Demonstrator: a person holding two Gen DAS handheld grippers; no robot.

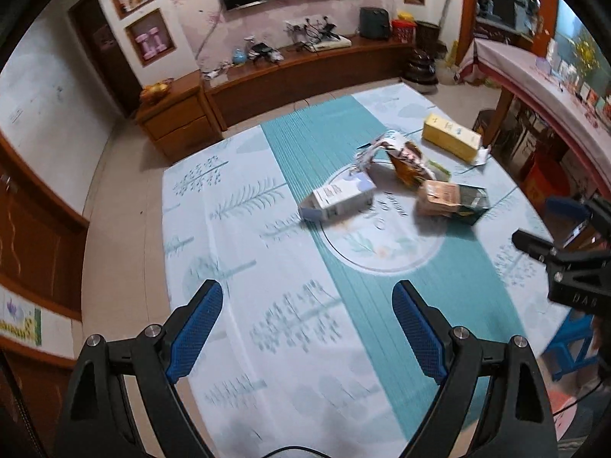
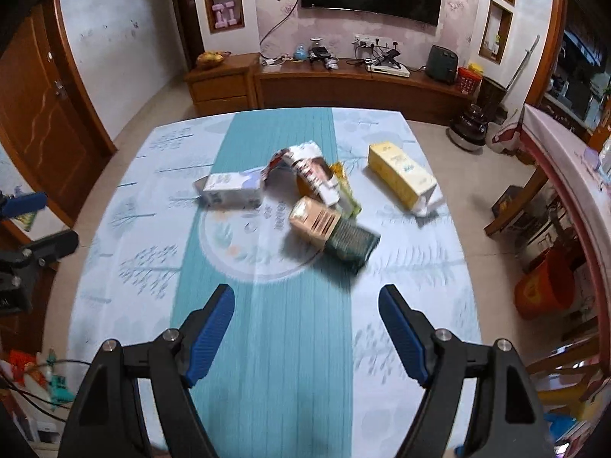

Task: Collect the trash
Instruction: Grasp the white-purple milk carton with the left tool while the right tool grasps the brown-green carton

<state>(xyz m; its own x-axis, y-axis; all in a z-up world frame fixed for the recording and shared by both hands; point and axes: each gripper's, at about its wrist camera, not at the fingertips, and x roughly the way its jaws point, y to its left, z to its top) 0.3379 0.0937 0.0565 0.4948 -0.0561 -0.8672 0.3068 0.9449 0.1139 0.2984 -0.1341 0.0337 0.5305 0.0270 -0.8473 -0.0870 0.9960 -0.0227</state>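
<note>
Trash lies in a loose heap on a teal and white floor mat (image 1: 244,198) (image 2: 275,343): a white carton (image 1: 338,194) (image 2: 233,189), a tan and dark green box (image 1: 452,198) (image 2: 332,233), crumpled snack wrappers (image 1: 401,156) (image 2: 309,170) and a yellow carton (image 1: 452,136) (image 2: 401,177). My left gripper (image 1: 307,328) hovers open over the mat, short of the white carton, nothing between its blue pads. My right gripper (image 2: 305,330) is open too, above the mat, with the tan and green box just beyond its fingertips. Each gripper shows at the edge of the other's view (image 1: 565,259) (image 2: 26,244).
A wooden TV bench (image 2: 355,80) and a drawer cabinet (image 1: 175,122) line the far wall. A cloth-covered table (image 1: 534,76) (image 2: 565,175) stands to the right, with an orange bucket (image 2: 542,286) and a blue stool (image 1: 569,347) near the mat's right edge. A wooden door (image 2: 42,122) is at the left.
</note>
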